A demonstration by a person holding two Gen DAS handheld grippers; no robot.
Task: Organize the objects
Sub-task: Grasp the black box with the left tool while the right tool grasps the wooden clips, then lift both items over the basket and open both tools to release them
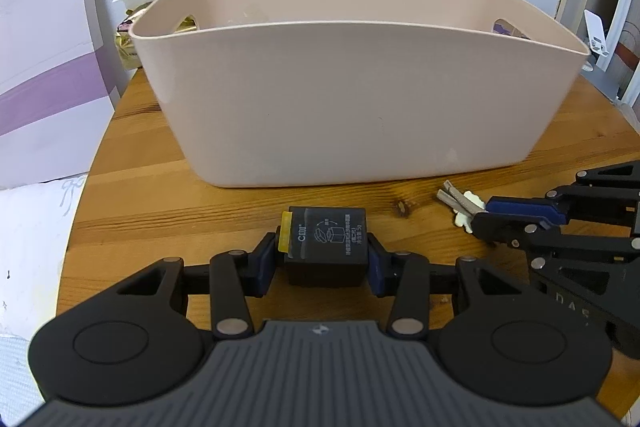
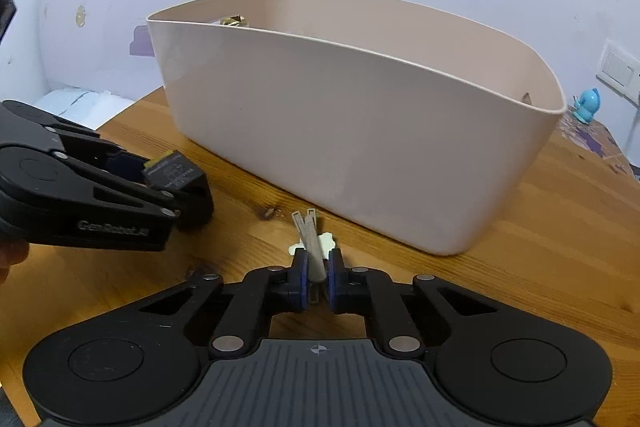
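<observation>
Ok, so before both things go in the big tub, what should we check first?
1. Left hand-held gripper squeezing the little black box from both sides: ok.
2. Right hand-held gripper pinching the keys: ok, though the grip sits near one end, so they might swing.
3. Pink tub upright with its top open: ok.
4. Room inside the tub: cannot tell, its wall hides the bottom.
5. Both things lifted above the tub's rim: not ok, they are low near the wooden table.
6. Grippers apart from each other: ok.
</observation>
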